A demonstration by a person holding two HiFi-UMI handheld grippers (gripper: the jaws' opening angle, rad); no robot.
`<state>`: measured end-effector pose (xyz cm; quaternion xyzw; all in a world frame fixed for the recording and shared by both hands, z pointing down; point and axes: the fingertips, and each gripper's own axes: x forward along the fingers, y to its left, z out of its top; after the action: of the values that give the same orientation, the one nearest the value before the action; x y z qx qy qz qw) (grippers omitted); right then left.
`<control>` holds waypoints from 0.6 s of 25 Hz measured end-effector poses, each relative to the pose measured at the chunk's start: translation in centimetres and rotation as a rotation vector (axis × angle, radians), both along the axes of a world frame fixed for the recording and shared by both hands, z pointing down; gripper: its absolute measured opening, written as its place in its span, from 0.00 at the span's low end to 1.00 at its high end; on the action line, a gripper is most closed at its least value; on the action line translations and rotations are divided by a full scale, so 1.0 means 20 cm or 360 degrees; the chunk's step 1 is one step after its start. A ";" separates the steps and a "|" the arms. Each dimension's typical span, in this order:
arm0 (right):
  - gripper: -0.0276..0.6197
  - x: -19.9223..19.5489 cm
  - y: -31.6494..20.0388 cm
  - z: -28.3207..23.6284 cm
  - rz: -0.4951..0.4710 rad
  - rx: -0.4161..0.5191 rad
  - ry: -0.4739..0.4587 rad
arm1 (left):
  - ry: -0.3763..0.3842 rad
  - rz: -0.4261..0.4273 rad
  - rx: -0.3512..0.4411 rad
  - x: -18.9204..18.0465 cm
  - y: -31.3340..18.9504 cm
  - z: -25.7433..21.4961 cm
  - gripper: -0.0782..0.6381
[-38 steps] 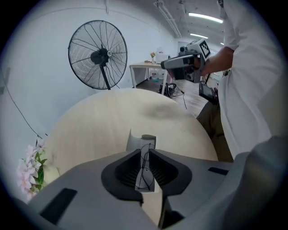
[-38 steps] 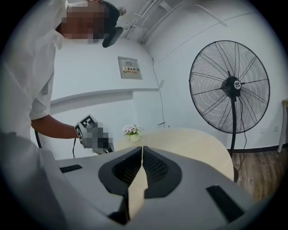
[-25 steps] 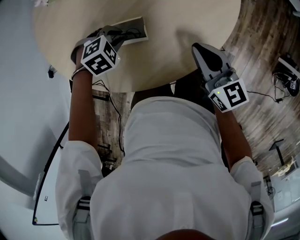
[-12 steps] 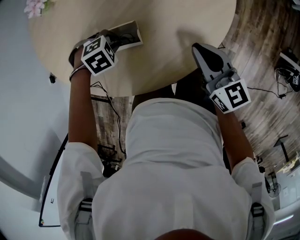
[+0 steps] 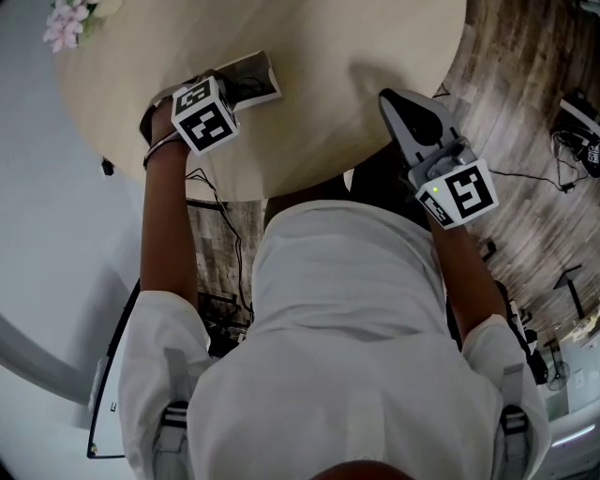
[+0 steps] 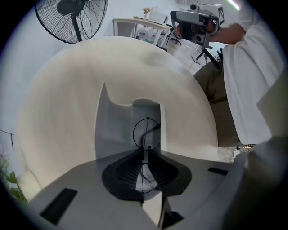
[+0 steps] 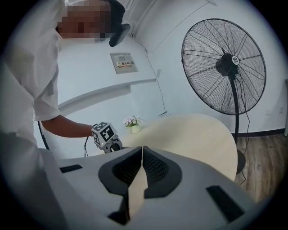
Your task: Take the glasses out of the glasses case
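Observation:
My left gripper (image 5: 228, 91) hovers over the near end of the open glasses case (image 5: 253, 75), a flat pale tray lying on the round beige table (image 5: 328, 56). In the left gripper view its jaws (image 6: 144, 155) are shut on the thin black wire glasses (image 6: 152, 129); one round lens rim stands up just beyond the fingertips, above the case (image 6: 114, 130). My right gripper (image 5: 394, 98) is at the table's right near edge, apart from the case. Its jaws (image 7: 142, 150) are shut with nothing between them.
A small pot of pink flowers (image 5: 66, 26) sits at the table's far left edge. A big standing fan (image 7: 223, 66) stands beyond the table. To the right lies wooden floor (image 5: 525, 75) with cables and a tripod.
The head view has drifted, bringing the flowers into sight at top left. My left gripper has shifted slightly over the case. The right gripper has hardly moved.

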<state>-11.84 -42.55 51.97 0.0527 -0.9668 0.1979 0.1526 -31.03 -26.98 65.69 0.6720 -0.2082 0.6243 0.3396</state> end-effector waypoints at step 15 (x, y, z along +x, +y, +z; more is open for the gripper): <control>0.08 -0.01 0.03 -0.01 0.0031 -0.0014 -0.0017 | 0.0047 -0.0045 0.0060 0.00 -0.01 -0.05 0.15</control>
<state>-12.09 -42.03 51.78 0.0603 -0.9662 0.2040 0.1458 -31.04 -27.12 64.63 0.6844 -0.2245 0.6053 0.3388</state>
